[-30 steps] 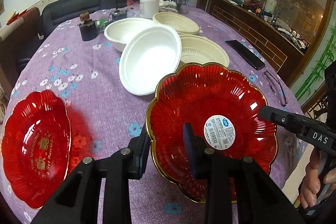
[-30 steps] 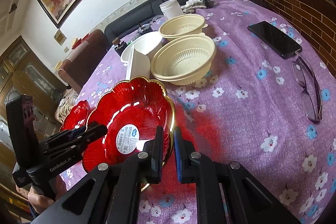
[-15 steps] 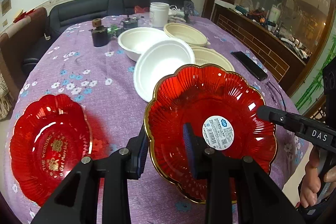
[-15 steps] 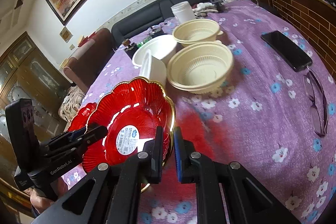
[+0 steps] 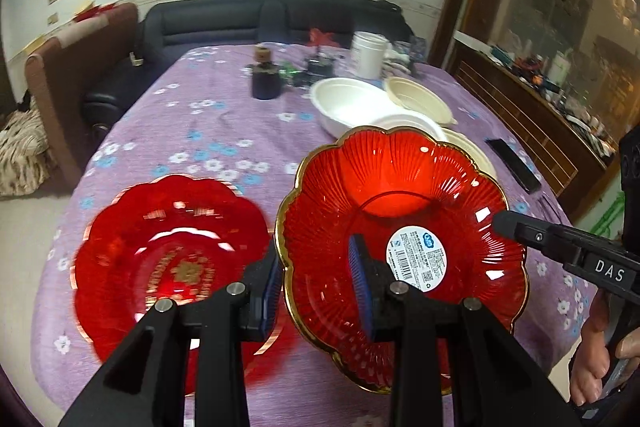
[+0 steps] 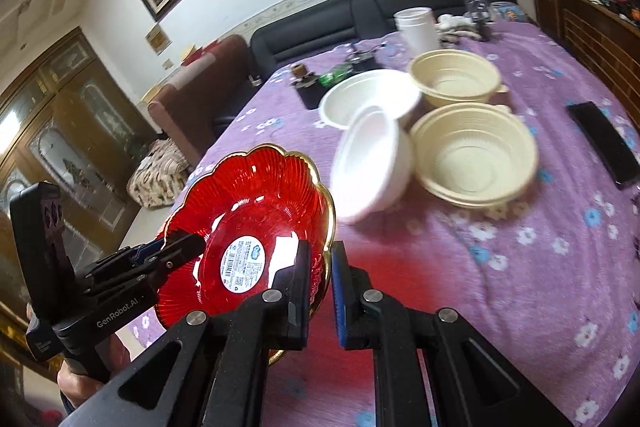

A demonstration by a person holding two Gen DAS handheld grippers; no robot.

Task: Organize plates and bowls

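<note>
A red flower-shaped plate with a gold rim and a white sticker [image 5: 400,211] [image 6: 256,219] is held in the air above the purple tablecloth. My left gripper [image 5: 316,279] is shut on its left rim. My right gripper [image 6: 320,279] is shut on its right rim; it also shows in the left wrist view [image 5: 520,231]. A second red plate with gold lettering [image 5: 168,263] lies on the table just left of the held plate. Two white bowls [image 6: 372,163] [image 6: 368,99] and two cream bowls [image 6: 476,155] [image 6: 456,79] sit beyond.
A black phone [image 6: 604,143] lies at the right of the table [image 5: 200,131]. A white jar [image 5: 368,55], a dark cup [image 5: 264,83] and small clutter stand at the far end. A dark sofa [image 5: 240,23] and a wooden cabinet [image 5: 520,107] border the table.
Both grippers have lifted the sticker plate and carried it left toward the lettered plate. The bowls now lie farther off and the lettered plate sits closer beneath the left gripper.
</note>
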